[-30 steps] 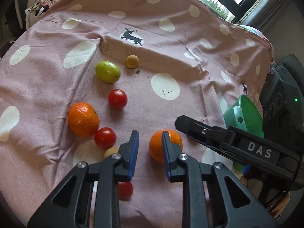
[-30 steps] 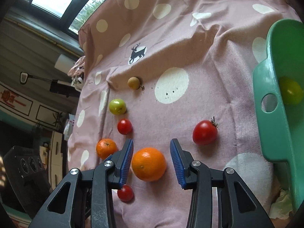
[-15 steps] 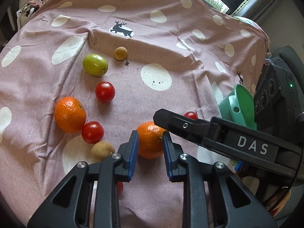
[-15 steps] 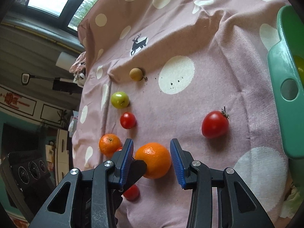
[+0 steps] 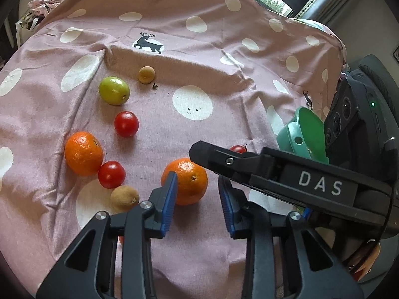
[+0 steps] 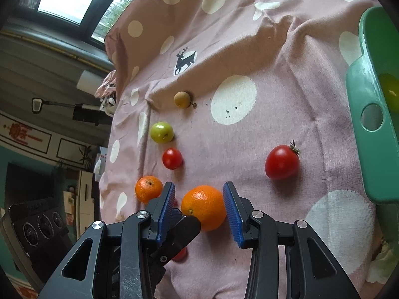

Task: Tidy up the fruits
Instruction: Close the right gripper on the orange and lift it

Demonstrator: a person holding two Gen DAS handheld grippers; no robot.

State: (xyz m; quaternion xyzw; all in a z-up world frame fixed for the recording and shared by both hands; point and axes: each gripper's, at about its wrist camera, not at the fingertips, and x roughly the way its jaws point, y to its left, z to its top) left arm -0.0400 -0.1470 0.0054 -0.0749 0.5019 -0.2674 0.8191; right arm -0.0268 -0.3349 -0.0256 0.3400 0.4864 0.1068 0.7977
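Orange (image 5: 185, 180) on cloth (image 5: 224, 79), framed by both grippers. Left gripper (image 5: 198, 200) jaws just opening, released; right gripper (image 6: 199, 209) jaws released, seemingly untouching. Risk: grippers collide, orange rolls from bowl (image 6: 374, 134).

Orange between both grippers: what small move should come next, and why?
Probably back the left gripper away. Its jaws have just been opening and stand loose about the orange. One of its fingers appears to sit between that fruit and a pad of the open right gripper, which needs room to close.
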